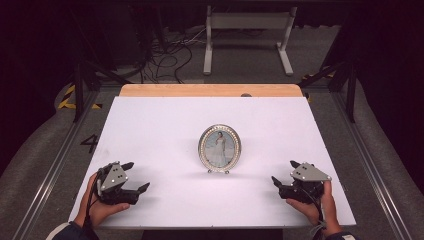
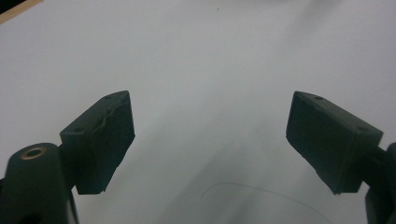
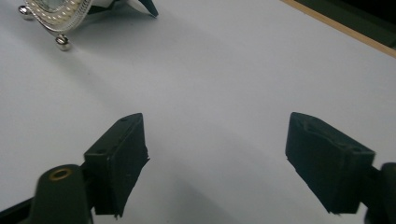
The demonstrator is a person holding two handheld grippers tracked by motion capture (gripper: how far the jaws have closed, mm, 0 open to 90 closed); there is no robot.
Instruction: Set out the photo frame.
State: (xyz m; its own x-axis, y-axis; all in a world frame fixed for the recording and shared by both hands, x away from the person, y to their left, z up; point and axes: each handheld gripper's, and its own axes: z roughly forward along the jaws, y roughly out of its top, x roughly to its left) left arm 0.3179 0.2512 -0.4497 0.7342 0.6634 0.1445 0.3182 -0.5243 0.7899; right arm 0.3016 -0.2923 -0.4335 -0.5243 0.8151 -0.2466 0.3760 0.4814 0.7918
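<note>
An oval silver picture frame point(image 1: 219, 148) with a pearl rim stands upright on small ball feet in the middle of the white table cover point(image 1: 165, 120). Its lower edge and a ball foot point(image 3: 63, 42) show at the top left of the right gripper view. My left gripper point(image 1: 136, 176) rests near the front left of the cover, jaws wide apart and empty, well left of the frame. My right gripper point(image 1: 285, 173) sits near the front right, also open with nothing between its pads point(image 3: 122, 158). In the left gripper view the two black pads point(image 2: 105, 140) hang over bare white cover.
A strip of wooden tabletop point(image 1: 210, 90) shows beyond the cover's far edge. Metal rails point(image 1: 65, 150) run along both sides of the table. A white stand point(image 1: 247, 37) and loose cables point(image 1: 165, 55) lie on the floor behind.
</note>
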